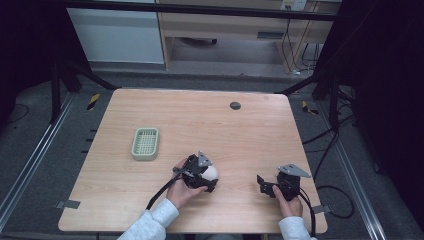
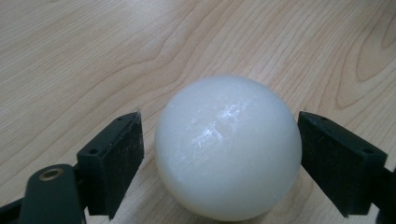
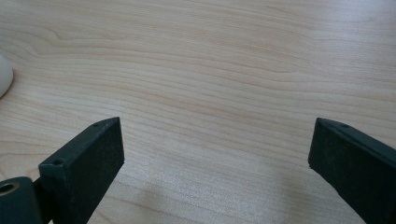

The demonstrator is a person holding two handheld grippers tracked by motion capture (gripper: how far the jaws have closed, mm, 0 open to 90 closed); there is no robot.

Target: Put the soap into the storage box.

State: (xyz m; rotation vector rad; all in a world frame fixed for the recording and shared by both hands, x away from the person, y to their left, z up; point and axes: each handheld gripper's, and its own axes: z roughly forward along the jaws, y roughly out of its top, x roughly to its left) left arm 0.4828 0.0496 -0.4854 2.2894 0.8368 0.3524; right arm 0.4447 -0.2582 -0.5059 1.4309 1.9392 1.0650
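A white ball [image 2: 229, 149] rests on the wooden table [image 1: 200, 120] near the front middle. My left gripper [image 2: 219, 158] is open around it: the right jaw is at the ball's side, and a narrow gap shows between the left jaw and the ball. In the high view the ball [image 1: 212, 173] peeks out from under the left gripper [image 1: 208, 177], which a hand holds. My right gripper [image 1: 262, 184] is at the front right, open wide over bare wood [image 3: 217, 154], pointing left toward the ball. The ball's edge [image 3: 3, 74] shows at the far left of the right gripper view.
A pale green slotted basket [image 1: 145, 143] sits on the left half of the table. A small dark round disc [image 1: 235, 105] lies near the far edge. Cables trail from both grippers off the front edge.
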